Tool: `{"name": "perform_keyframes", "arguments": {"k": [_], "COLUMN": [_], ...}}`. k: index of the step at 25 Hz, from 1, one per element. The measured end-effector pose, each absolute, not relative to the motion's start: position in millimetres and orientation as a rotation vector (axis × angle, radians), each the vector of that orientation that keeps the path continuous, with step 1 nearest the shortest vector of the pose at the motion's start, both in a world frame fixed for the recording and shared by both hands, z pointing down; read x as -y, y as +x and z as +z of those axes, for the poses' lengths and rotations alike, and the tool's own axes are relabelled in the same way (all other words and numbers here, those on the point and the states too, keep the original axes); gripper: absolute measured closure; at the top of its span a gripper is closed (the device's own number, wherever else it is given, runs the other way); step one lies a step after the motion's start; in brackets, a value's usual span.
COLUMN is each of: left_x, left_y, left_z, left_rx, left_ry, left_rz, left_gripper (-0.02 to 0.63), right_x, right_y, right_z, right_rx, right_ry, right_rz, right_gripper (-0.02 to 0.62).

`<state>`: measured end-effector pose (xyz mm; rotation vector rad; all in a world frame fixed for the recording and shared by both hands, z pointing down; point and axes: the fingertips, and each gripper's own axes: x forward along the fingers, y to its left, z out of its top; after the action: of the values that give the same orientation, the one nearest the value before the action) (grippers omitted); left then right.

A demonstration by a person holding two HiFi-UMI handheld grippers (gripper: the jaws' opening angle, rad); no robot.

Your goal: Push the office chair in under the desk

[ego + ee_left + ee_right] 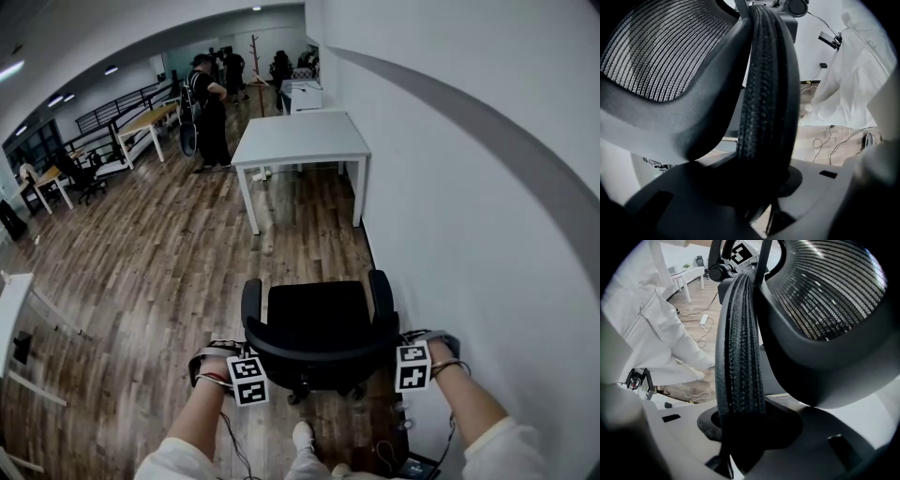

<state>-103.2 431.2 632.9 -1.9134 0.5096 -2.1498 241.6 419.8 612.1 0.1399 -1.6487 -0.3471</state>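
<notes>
A black office chair [319, 323] stands on the wood floor right in front of me, its seat facing a white desk [300, 139] farther ahead by the wall. My left gripper [242, 351] is shut on the left end of the backrest's top rim, and my right gripper [403, 341] on the right end. In the left gripper view the textured black rim [766, 93] runs down between the jaws of the left gripper [764, 190], with the mesh back to the left. The right gripper view shows the rim [738, 343] clamped likewise in the right gripper [740, 430].
A white wall [487, 187] runs close along the right. Cables [398, 441] lie on the floor near my shoe [302, 437]. People [208, 108], a coat stand [257, 56] and more tables [150, 120] are at the back left.
</notes>
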Motion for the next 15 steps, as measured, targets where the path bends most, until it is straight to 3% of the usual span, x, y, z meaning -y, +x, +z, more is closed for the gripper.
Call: {"name": "perform_keyframes", "arguments": {"k": [15], "left_x": [-319.8], "left_y": [-138.6], "left_z": [634.0], "left_rx": [-0.538], "left_ry": [-1.901], "left_rz": [-2.099], "left_gripper": [0.479], "right_x": [-319.1], "right_y": [204.9], "right_z": [613.8], "right_rx": [1.652], "right_ry": [0.182], "right_rz": [-0.339], "right_gripper": [0.442]}}
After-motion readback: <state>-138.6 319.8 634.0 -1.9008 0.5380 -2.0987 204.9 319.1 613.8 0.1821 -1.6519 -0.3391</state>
